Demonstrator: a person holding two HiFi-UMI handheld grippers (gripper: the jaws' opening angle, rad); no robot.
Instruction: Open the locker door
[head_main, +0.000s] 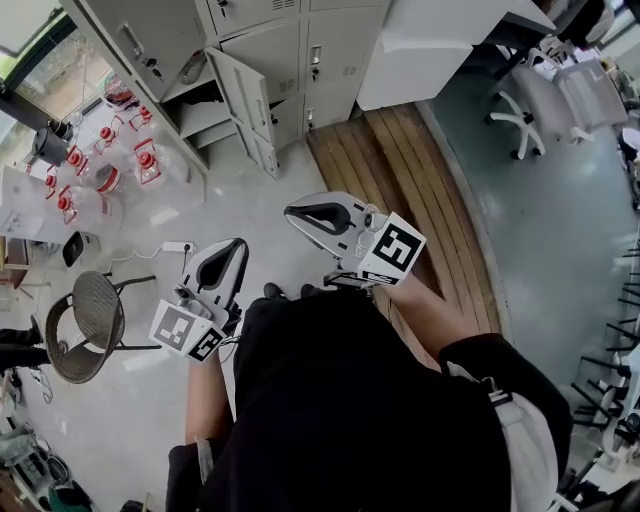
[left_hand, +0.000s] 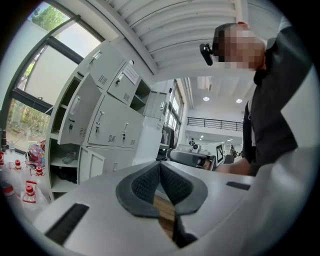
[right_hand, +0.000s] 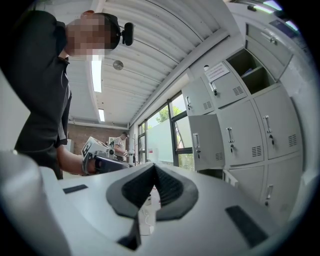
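A bank of grey lockers (head_main: 300, 60) stands ahead of me across the floor. One upper door (head_main: 150, 40) hangs wide open at the left, and a lower door (head_main: 245, 95) is swung out too; other doors are closed. My left gripper (head_main: 238, 247) and right gripper (head_main: 291, 212) are held in front of the person's body, well short of the lockers, both shut with nothing between the jaws. In the left gripper view the left gripper (left_hand: 160, 166) has its pads touching, with the lockers (left_hand: 110, 120) off to the left. In the right gripper view the right gripper (right_hand: 153, 168) is likewise closed, with the lockers (right_hand: 240, 130) at the right.
A wooden slatted platform (head_main: 400, 180) runs beside the lockers at the right. Several red-and-white containers (head_main: 100, 160) sit on the floor at the left, with a power strip (head_main: 178, 246) and a mesh chair (head_main: 90, 325) nearby. An office chair (head_main: 535, 100) stands at the far right.
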